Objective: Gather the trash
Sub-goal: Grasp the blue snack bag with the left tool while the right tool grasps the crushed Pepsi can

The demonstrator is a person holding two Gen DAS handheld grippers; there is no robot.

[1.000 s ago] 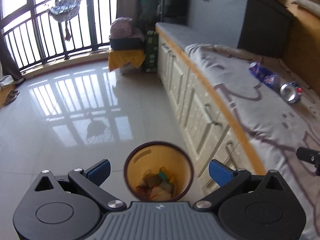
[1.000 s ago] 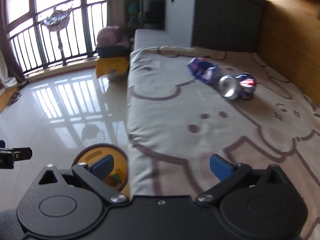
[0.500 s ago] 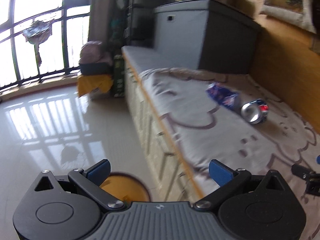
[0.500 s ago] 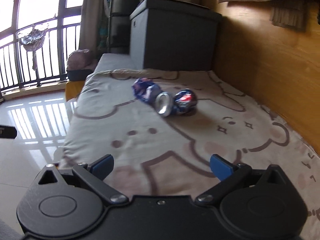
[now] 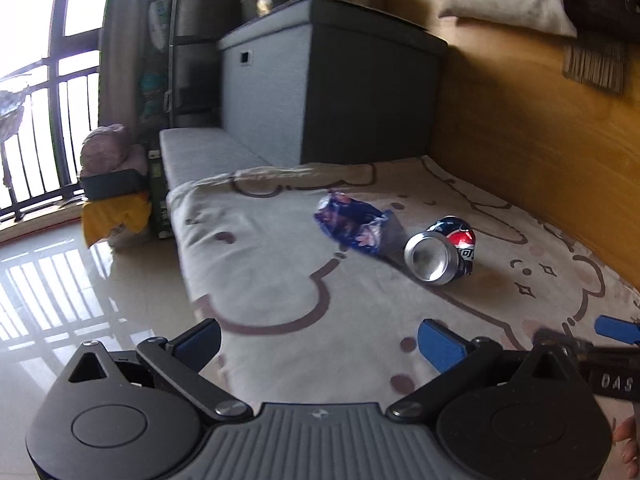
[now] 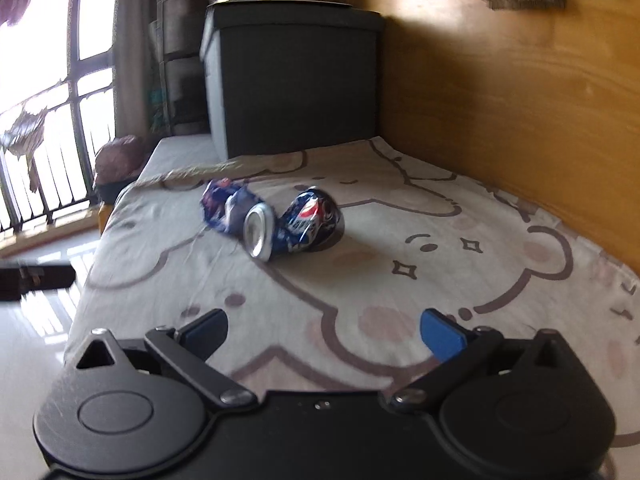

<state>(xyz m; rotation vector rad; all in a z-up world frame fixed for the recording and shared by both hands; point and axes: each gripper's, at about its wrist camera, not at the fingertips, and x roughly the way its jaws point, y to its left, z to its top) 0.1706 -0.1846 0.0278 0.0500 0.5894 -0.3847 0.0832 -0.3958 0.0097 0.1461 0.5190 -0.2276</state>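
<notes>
A crushed blue Pepsi can (image 5: 440,254) lies on its side on the cartoon-print blanket (image 5: 280,272), its open end facing me. A crumpled blue wrapper (image 5: 352,224) lies just behind it to the left. Both show in the right wrist view: the can (image 6: 296,224) and the wrapper (image 6: 224,206). My left gripper (image 5: 320,344) is open and empty, over the blanket's near edge, short of the trash. My right gripper (image 6: 324,330) is open and empty, over the blanket in front of the can. The right gripper's tip also shows in the left wrist view (image 5: 616,330).
A large grey storage box (image 5: 320,92) stands at the bench's far end. A wooden wall (image 5: 540,128) runs along the right. Shiny tiled floor (image 5: 60,300) lies to the left, with a yellow-covered bundle (image 5: 116,208) by the balcony railing.
Both grippers have swung right from the floor and the yellow trash bin onto the bench. The bin has left both views; the can and wrapper are now nearer and centred.
</notes>
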